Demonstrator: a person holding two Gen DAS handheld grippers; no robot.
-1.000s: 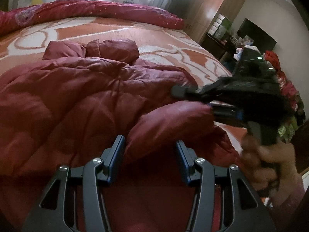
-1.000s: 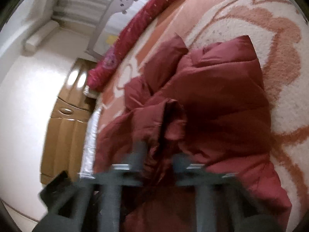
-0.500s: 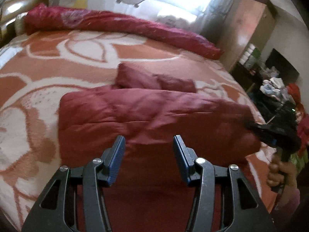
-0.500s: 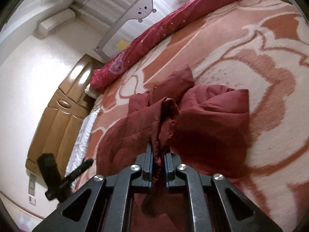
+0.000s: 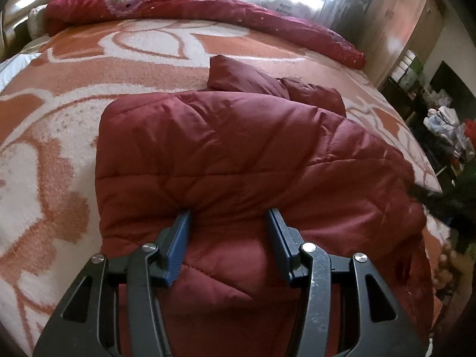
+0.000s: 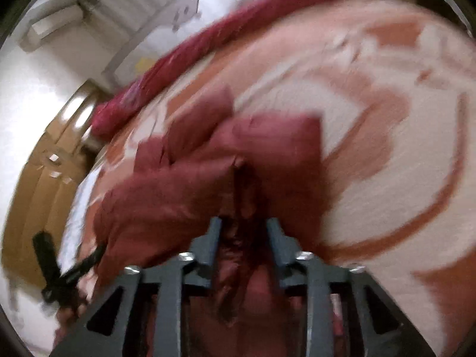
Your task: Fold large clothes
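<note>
A dark red quilted jacket (image 5: 238, 136) lies folded on the bed, its hood or collar sticking out at the far side. My left gripper (image 5: 228, 212) stands open over the jacket's near part, fingertips (image 5: 184, 223) pushing into the padded fabric, which bulges up between them. The right wrist view is blurred by motion. There my right gripper (image 6: 244, 221) has its jaws opening, and a raised fold of the jacket (image 6: 178, 193) stands loosely between them. The left gripper (image 6: 50, 270) shows as a dark shape at the lower left of that view.
The jacket rests on an orange and white blanket (image 5: 89, 68) covering the bed. A rolled red quilt (image 5: 208, 3) runs along the far side. A brown padded headboard (image 6: 35, 184) bounds one end. A wardrobe (image 5: 398, 15) and piled clutter (image 5: 446, 125) stand past the bed's right edge.
My left gripper swung left off the sleeve that lay between its jaws and came down on the jacket's near part. The right gripper, shut on a jacket fold, has parted its jaws.
</note>
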